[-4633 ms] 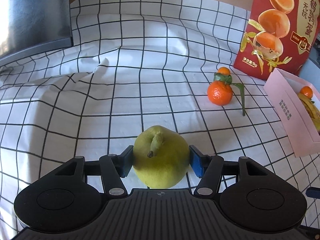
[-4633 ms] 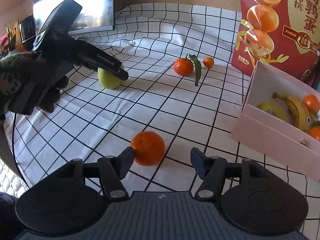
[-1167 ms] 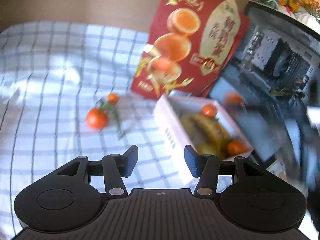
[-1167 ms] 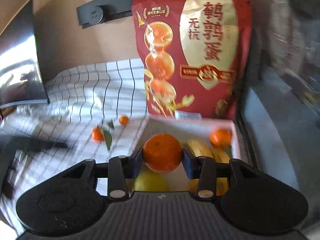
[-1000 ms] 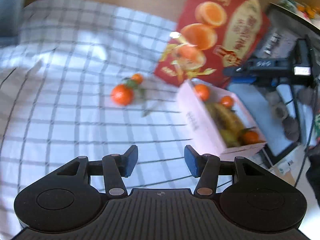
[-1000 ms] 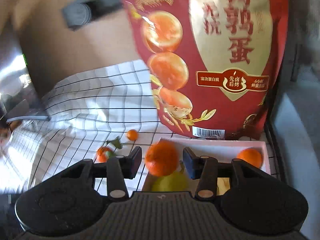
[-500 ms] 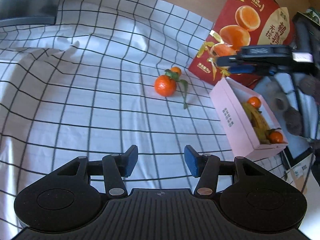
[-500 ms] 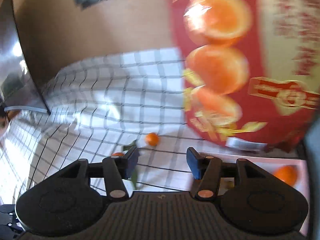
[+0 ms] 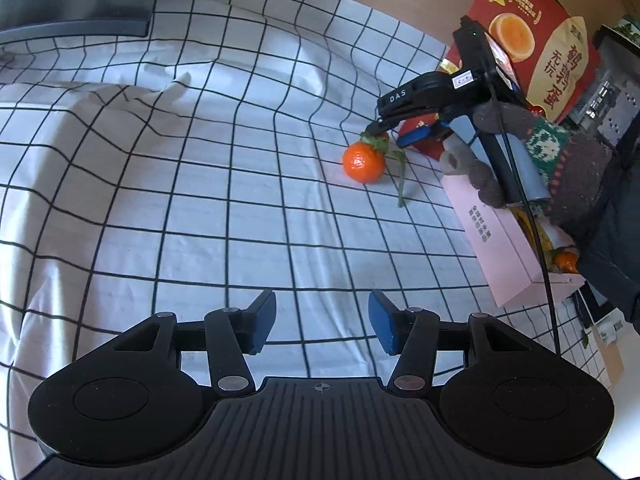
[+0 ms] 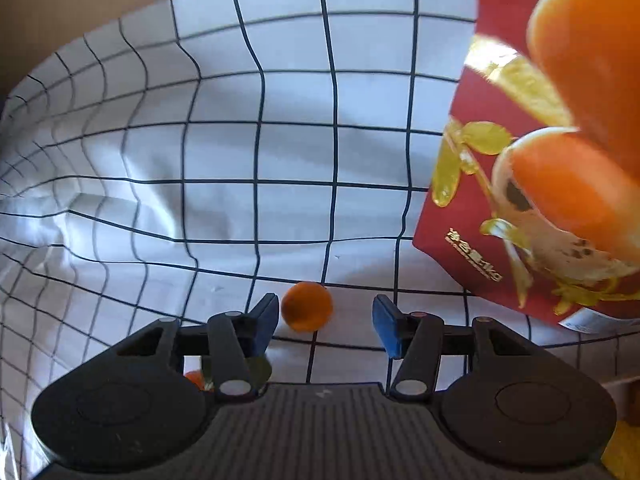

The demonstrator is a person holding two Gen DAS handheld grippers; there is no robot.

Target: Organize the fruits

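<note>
Right wrist: right gripper (image 10: 325, 322) open, just narrowing, around untouched small orange (image 10: 306, 306).

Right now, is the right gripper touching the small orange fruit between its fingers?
Apart. The right wrist view shows white cloth between the small orange fruit and the right pad of the right gripper; it sits close to the left pad, unclamped.

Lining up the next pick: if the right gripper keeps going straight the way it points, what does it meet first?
Probably the small orange, which sits between the open fingers of the right gripper, nearer the left one. Depth is unclear; it may be slightly ahead.
</note>
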